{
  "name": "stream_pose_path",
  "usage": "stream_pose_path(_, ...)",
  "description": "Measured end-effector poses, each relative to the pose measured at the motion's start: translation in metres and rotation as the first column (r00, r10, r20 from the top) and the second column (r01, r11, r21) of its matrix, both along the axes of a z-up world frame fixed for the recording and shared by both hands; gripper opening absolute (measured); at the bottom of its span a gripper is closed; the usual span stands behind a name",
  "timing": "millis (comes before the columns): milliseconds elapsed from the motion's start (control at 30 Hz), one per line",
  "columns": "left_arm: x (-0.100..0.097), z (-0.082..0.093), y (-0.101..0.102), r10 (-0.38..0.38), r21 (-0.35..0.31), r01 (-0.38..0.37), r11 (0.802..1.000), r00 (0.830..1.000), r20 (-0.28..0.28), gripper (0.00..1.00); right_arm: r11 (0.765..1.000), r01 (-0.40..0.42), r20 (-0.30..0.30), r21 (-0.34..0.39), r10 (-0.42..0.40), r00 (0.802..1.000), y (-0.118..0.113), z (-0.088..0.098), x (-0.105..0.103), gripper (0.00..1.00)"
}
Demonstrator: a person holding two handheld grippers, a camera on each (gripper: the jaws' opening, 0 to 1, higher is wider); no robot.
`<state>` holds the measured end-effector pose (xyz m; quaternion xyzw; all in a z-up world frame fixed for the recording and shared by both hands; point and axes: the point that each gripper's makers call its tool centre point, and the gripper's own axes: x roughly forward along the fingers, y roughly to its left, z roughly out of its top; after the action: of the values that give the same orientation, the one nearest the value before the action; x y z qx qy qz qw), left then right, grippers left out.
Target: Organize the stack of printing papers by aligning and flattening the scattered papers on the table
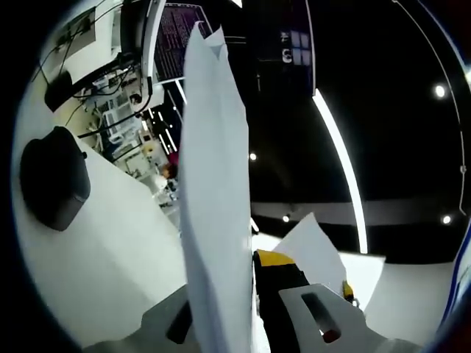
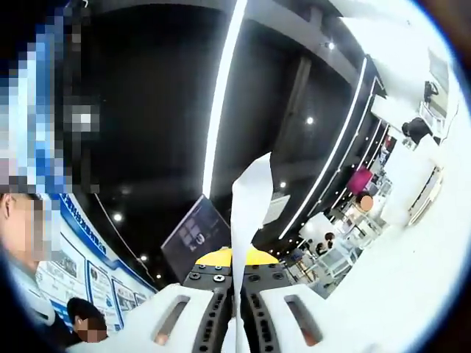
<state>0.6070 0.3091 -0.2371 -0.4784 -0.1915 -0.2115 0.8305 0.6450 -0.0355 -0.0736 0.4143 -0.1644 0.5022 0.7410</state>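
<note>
Dark ceiling with long white light strips overhead; white bench [image 1: 110, 250] stretching off at the left of the left gripper view. Judging the task as about midway: holding thin white printing papers [image 1: 215, 206] up off the bench, edge-on, between both grippers, probably for squaring the edges. Still needing laying down and flattening on the bench. Left gripper [image 1: 254, 323] pinching the papers between its fingers, sheets rising tall and slightly bowed, top corners uneven. Right gripper [image 2: 234, 316] pressing its fingers nearly together on the same papers [image 2: 246, 213], a narrow curled strip standing up. Lying beyond the left gripper, 1 more loose white sheet [image 1: 316, 254], corner lifting, apparently not gathered yet.
</note>
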Motion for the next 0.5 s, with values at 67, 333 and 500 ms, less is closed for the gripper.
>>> stream_pose_path(67, 0.0, 0.0, 0.0, 0.0, -0.001, 0.0, 1.0, 1.0, 0.0, 0.06, 1.0, -0.011, -0.003, 0.019, 0.011, 1.0, 0.001, 0.002, -0.003, 0.0)
stream_pose_path(333, 0.0, 0.0, 0.0, 0.0, -0.001, 0.0, 1.0, 1.0, 0.001, 0.06, 0.998, -0.027, -0.001, 0.048, 0.028, 1.0, 0.009, 0.008, -0.014, 0.0)
stream_pose_path(500, 0.0, 0.0, 0.0, 0.0, -0.002, 0.0, 1.0, 1.0, 0.001, 0.07, 0.998, -0.042, 0.002, 0.053, 0.042, 0.999, 0.01, 0.011, -0.009, 0.0)
